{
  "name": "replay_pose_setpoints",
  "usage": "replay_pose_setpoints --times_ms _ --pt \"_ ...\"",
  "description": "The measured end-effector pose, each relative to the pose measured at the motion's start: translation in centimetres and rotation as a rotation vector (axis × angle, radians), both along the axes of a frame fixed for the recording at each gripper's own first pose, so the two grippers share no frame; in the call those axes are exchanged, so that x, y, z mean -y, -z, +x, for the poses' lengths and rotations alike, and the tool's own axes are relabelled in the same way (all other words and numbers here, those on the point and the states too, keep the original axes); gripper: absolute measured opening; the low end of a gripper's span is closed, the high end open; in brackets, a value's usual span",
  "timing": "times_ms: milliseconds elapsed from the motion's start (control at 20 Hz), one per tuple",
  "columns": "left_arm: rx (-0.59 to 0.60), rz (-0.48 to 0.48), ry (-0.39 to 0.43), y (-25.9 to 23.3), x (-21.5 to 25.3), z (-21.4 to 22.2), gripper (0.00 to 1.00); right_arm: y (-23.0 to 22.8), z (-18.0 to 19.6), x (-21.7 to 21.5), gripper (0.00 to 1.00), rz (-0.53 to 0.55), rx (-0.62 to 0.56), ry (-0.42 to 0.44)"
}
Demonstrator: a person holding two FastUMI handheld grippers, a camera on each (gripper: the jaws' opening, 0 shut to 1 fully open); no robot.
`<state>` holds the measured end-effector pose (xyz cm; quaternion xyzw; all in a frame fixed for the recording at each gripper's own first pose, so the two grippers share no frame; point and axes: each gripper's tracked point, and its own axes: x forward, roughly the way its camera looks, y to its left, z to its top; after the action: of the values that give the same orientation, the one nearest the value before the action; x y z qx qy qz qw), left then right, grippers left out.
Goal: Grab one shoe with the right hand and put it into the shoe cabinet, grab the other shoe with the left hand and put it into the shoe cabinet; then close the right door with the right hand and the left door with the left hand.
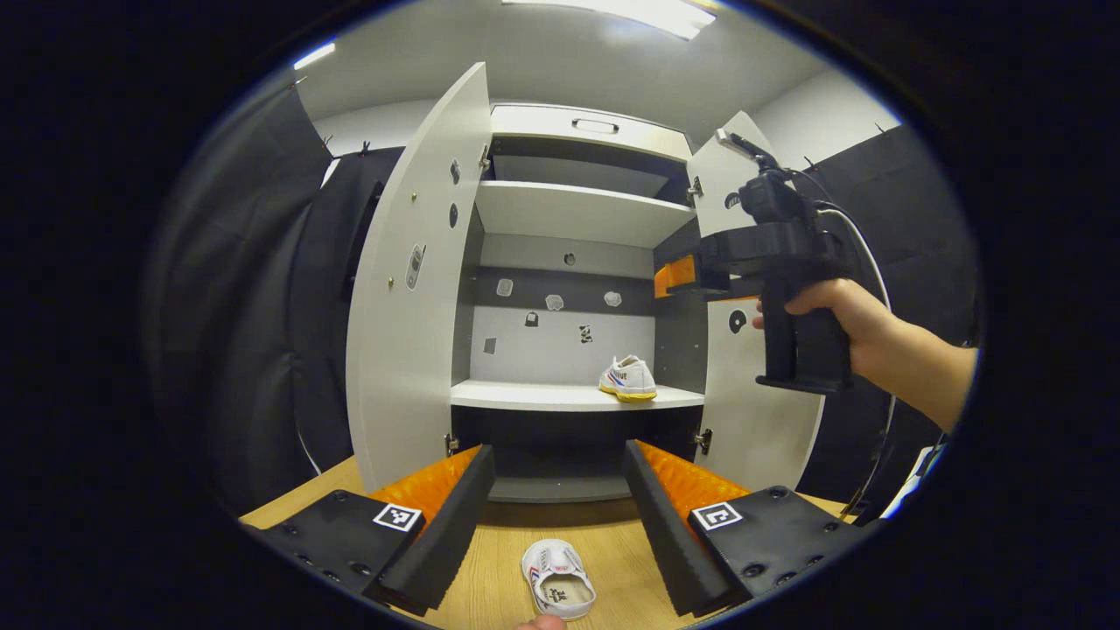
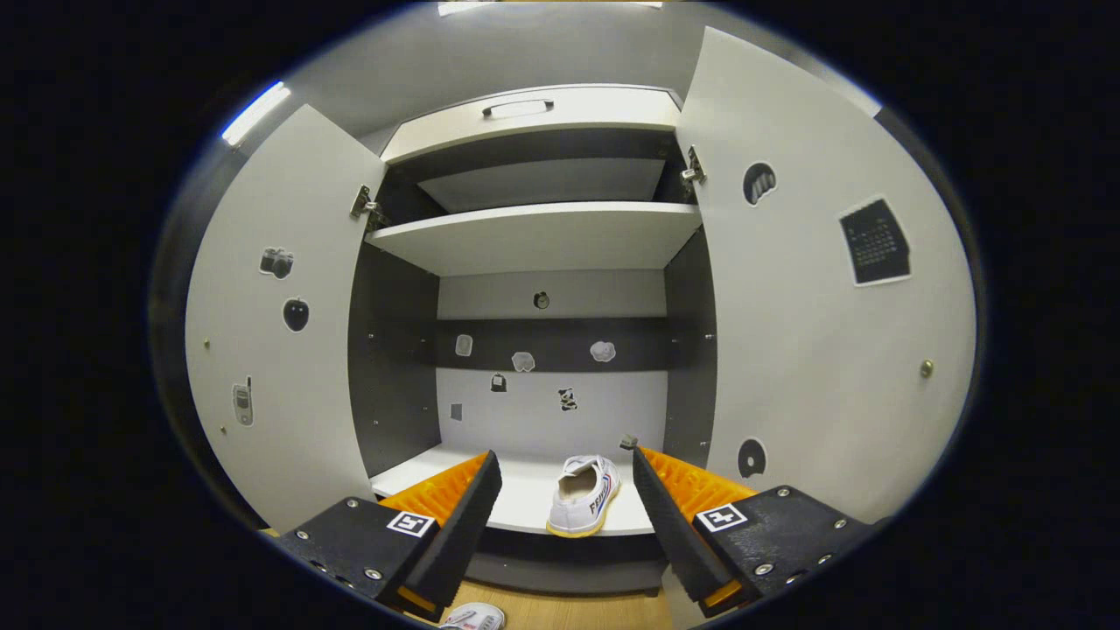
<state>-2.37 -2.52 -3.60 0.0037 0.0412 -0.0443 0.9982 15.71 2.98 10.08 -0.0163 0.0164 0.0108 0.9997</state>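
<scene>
Left gripper view, left to right. The left door [image 1: 411, 289] of the shoe cabinet [image 1: 569, 262] stands wide open at 9 o'clock. At 6 o'clock the left gripper [image 1: 560, 490] hovers over the desk [image 1: 490, 595] with its fingers [image 1: 446, 525] spread and nothing between them; the second shoe [image 1: 558, 588] lies on the desk just below the gap, opening upward, not yet touched. At centre, the first shoe [image 1: 628, 379] already rests on the lower shelf [image 1: 525, 396], toward its right end. At 3 o'clock a hand [image 1: 840, 319] holds the right gripper [image 1: 678, 276] raised in front of the right door [image 1: 752, 420].

Right gripper view, left to right. The left door [image 2: 280, 350] is at 9 o'clock; the right gripper's fingers [image 2: 455, 516] are spread and empty, framing the shelved shoe [image 2: 584, 494] at 6 o'clock without touching it; the right door [image 2: 831, 306] fills 3 o'clock. The desk shoe [image 2: 477, 618] peeks in at the bottom edge.

The step in hand is judged to be the left-hand pickup. To do it well, lower the left gripper straight down so the fingers straddle the shoe across its narrow width, close on the sides near mid-length, then lift it clear of the shelf edge and set it on the bare left part of the shelf, well apart from the first shoe, so both doors can swing shut.
</scene>
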Motion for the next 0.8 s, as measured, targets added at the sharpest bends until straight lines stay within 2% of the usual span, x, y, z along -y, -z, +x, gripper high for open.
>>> replay_pose_setpoints --times_ms 400,550,800 --pt "-0.027 -0.005 0.011 0.9 1.0 0.0 0.96 4.7 -7.8 2.5 0.93 -0.020 0.052 0.073" --pt "-0.035 -0.004 0.006 1.3 1.0 -0.1 0.96 6.7 -10.5 2.9 0.93 -0.054 0.064 0.076" --pt "-0.059 -0.007 -0.010 2.2 0.6 -0.1 0.96 10.3 -14.0 3.1 0.93 -0.037 0.037 0.087"
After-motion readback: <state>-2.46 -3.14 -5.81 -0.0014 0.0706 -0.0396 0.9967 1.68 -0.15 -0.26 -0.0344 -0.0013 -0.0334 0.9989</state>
